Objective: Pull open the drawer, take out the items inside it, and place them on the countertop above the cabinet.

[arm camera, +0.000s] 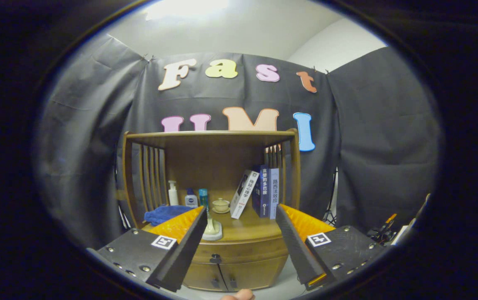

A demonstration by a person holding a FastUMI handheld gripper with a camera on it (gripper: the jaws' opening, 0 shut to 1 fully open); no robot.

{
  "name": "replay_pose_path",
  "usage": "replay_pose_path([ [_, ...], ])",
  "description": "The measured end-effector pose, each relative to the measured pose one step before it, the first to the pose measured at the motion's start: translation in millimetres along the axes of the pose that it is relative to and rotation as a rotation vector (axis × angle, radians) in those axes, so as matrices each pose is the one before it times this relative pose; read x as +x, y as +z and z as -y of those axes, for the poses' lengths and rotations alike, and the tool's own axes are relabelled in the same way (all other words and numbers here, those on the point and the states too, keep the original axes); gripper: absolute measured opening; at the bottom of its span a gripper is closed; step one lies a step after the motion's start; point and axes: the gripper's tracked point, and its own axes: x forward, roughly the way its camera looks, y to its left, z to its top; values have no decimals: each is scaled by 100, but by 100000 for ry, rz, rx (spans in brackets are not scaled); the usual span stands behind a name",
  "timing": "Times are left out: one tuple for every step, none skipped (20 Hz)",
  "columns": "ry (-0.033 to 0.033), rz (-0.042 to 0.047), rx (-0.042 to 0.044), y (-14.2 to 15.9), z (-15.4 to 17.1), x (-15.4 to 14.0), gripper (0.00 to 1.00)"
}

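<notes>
The handheld two-finger gripper [239,216] is held level, its two long wedge-shaped fingers [187,246] pointing forward and spread wide apart, with nothing between them and nothing touching either one. Just behind and below the fingers, a person's fingertip [239,295] peeks in.

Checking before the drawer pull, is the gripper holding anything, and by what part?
Nothing is held: the gripper is open, short of the closed drawer.
</notes>
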Motion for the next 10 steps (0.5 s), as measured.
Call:
replay_pose_path([
  [-105, 273, -47, 214, 174, -393, 98],
  [-222, 89, 12, 85, 231, -293, 98],
  [-311, -119, -53, 63, 283, -285, 98],
  [-453, -252, -155, -19, 262, -286, 98],
  [-326, 258, -155, 105, 257, -204, 98],
  [-50, 181, 202, 113, 132, -112, 98],
  [1, 231, 114, -12, 57, -100, 98],
  [-311, -102, 64, -34, 228, -128, 98],
  [-582, -231, -132, -66, 240, -27, 98],
  [-499, -304, 23, -66, 169, -49, 98],
])
